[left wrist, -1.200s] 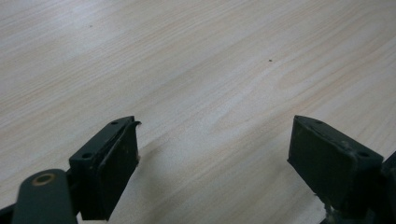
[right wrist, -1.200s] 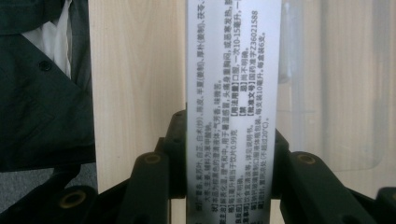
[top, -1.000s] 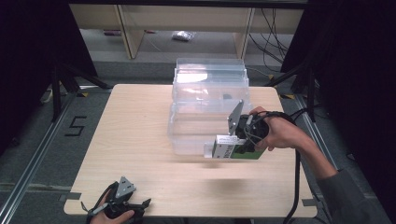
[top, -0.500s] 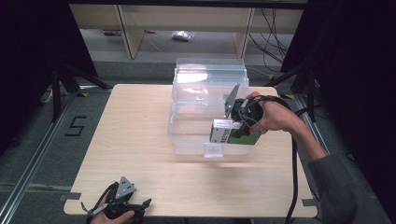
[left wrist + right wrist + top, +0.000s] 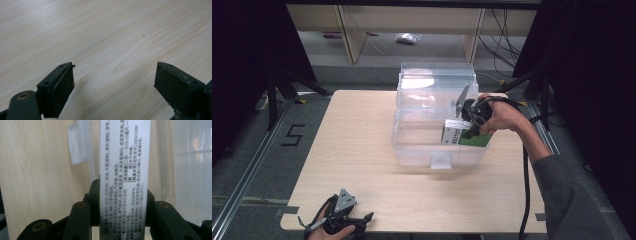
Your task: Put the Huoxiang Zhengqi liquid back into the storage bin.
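Observation:
A green and white medicine box (image 5: 464, 136) hangs over the clear plastic bin (image 5: 412, 145) in the middle of the table. My right gripper (image 5: 468, 127) is shut on it. In the right gripper view the box's white printed side (image 5: 124, 170) runs up between the two black jaws, and my right gripper (image 5: 122, 207) clamps it from both sides. My left gripper (image 5: 362, 220) rests at the table's front left edge, held by a hand. Its jaws stand wide apart over bare wood, with my left gripper (image 5: 115, 82) holding nothing.
The clear bin has a latch tab (image 5: 441, 160) on its front wall and its lid (image 5: 436, 80) tipped up at the back. A black cable (image 5: 525, 190) trails from the right gripper along the forearm. Bare tabletop (image 5: 357, 145) lies left of the bin.
My right gripper has carried the medicine box away from the table's front edge and upward, from in front of the bin to over its right side. The left gripper has stayed put.

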Action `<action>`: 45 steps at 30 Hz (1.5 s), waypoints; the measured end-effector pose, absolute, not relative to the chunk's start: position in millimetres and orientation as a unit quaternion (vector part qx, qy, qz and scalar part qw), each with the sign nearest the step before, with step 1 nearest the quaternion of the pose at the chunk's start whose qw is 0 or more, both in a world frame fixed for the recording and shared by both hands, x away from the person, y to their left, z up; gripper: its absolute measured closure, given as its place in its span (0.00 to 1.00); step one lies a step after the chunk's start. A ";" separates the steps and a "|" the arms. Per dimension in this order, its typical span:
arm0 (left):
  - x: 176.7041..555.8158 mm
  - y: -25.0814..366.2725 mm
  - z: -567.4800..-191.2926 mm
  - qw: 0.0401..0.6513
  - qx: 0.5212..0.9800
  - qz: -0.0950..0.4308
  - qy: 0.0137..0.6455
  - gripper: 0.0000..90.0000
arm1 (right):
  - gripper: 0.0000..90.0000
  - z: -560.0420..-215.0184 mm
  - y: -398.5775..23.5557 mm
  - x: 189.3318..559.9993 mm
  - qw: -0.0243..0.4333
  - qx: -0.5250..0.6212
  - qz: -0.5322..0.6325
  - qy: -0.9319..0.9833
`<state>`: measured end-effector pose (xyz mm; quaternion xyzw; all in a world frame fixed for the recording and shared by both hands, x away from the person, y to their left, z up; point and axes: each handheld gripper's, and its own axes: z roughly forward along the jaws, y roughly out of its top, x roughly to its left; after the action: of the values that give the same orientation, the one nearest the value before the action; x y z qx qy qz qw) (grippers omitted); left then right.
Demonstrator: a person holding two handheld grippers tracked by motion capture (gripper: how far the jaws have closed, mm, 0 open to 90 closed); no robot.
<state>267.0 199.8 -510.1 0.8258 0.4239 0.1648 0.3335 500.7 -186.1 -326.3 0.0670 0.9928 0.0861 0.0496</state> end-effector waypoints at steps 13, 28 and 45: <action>267.7 200.6 -510.9 0.324 0.831 0.164 0.421 0.17 | 0.72 -354.2 -181.7 518.1 0.036 0.053 0.080 0.995; 267.6 201.1 -510.6 0.326 0.831 0.163 0.420 0.17 | 0.72 -370.2 -185.9 529.9 0.027 0.055 0.073 0.995; 268.7 201.4 -511.6 0.327 0.832 0.162 0.418 0.17 | 0.71 -397.5 -189.5 532.8 0.025 0.022 0.071 0.997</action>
<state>268.7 201.4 -511.6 0.8321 0.4180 0.1619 0.3266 532.8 -189.5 -397.5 0.0220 0.9969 0.0708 0.0247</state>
